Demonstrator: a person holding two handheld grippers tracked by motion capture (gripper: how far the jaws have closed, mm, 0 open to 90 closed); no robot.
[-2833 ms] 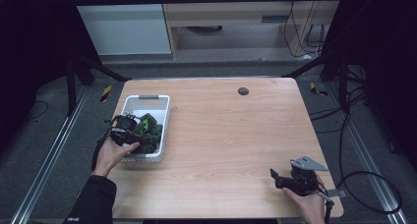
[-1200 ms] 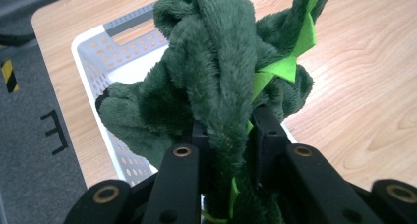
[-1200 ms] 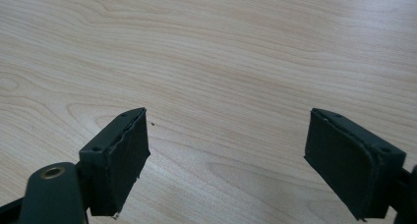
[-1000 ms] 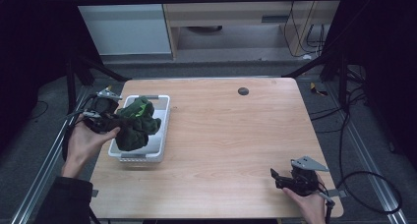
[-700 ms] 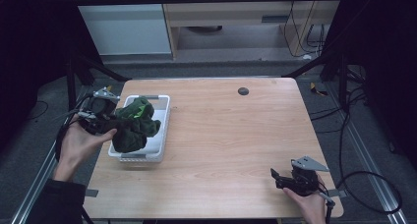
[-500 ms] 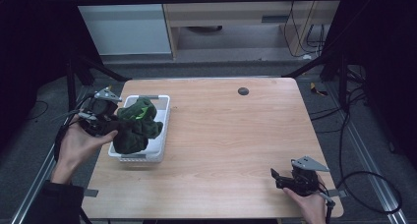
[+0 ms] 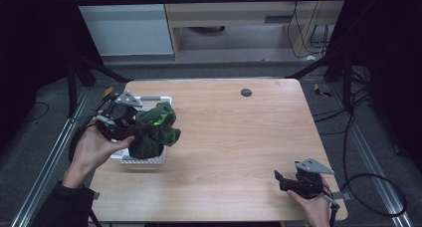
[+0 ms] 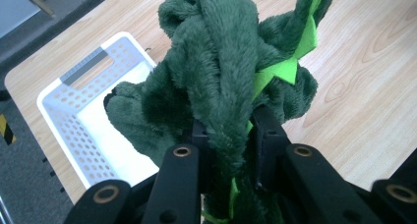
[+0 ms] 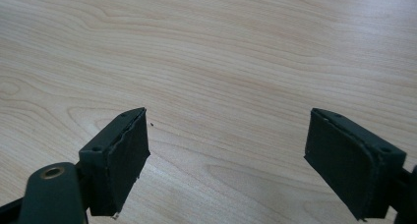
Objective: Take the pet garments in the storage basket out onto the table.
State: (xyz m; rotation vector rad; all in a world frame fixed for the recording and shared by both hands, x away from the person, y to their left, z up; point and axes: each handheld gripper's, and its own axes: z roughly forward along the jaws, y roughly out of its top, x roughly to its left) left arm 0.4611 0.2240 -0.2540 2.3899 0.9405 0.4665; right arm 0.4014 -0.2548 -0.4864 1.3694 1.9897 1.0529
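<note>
A light wooden table [image 7: 224, 137] with a visible grain carries the scene. A white perforated plastic basket [image 7: 149, 160] rests on it near its left edge. A small dark round disc [image 7: 246, 92] lies on the wood near the far edge, well apart from the basket.

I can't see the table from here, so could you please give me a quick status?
Left tongs clamped on green plush toy, above white basket. Right tongs open, idle. Nothing in the way.

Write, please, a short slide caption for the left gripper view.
Left tool clamps a dark green plush toy above the white perforated basket.
</note>
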